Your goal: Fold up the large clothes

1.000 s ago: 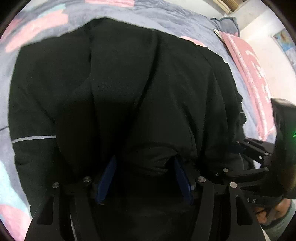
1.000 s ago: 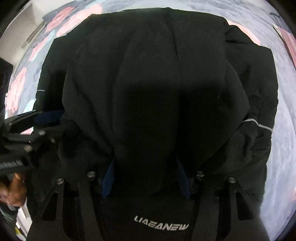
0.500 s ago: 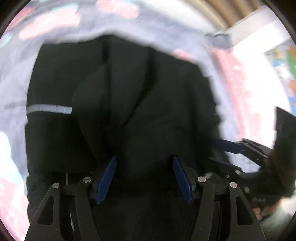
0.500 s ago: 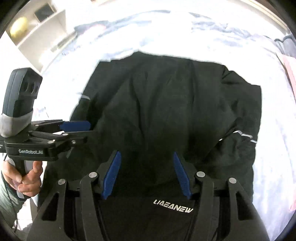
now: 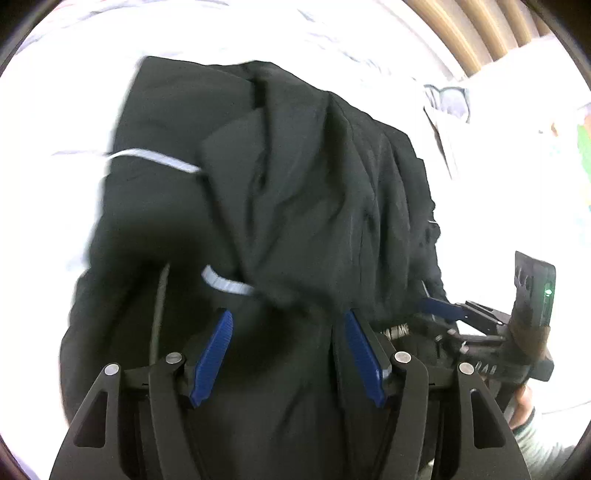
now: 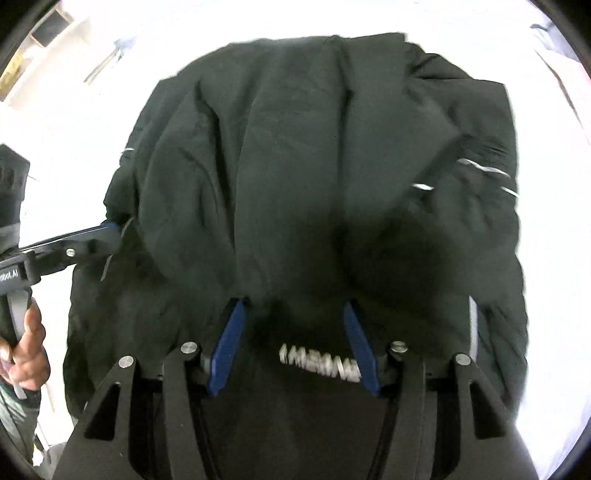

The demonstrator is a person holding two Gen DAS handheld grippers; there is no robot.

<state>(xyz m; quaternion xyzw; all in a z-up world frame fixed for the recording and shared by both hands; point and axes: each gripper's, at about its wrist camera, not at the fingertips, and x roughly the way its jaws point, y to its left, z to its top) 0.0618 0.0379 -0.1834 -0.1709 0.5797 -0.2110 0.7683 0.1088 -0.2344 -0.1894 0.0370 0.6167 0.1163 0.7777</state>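
Note:
A big black jacket (image 5: 295, 184) with thin silver stripes (image 5: 155, 157) lies crumpled on the bed, and it fills most of the right wrist view (image 6: 295, 147) too. My left gripper (image 5: 287, 314) hovers over its near edge, open, its blue pads bare. My right gripper (image 6: 293, 302) is also open above the near edge. A blurred white logo (image 6: 317, 363) on the cloth shows between its pads. Each gripper appears in the other's view: the right gripper (image 5: 439, 308) at the jacket's right side, the left gripper (image 6: 107, 227) at its left side.
The bed cover (image 5: 74, 74) around the jacket is washed out to white. A pillow (image 5: 447, 99) lies at the far right, with wooden slats (image 5: 480, 29) behind it. A person's hand (image 6: 27, 343) grips the left tool's handle. Shelves (image 6: 44, 29) stand at the far left.
Both grippers have drawn back and risen from the jacket, so more bed shows around it. Cloth that covered the fingertips a second ago has cleared the pads. The picture has turned much brighter.

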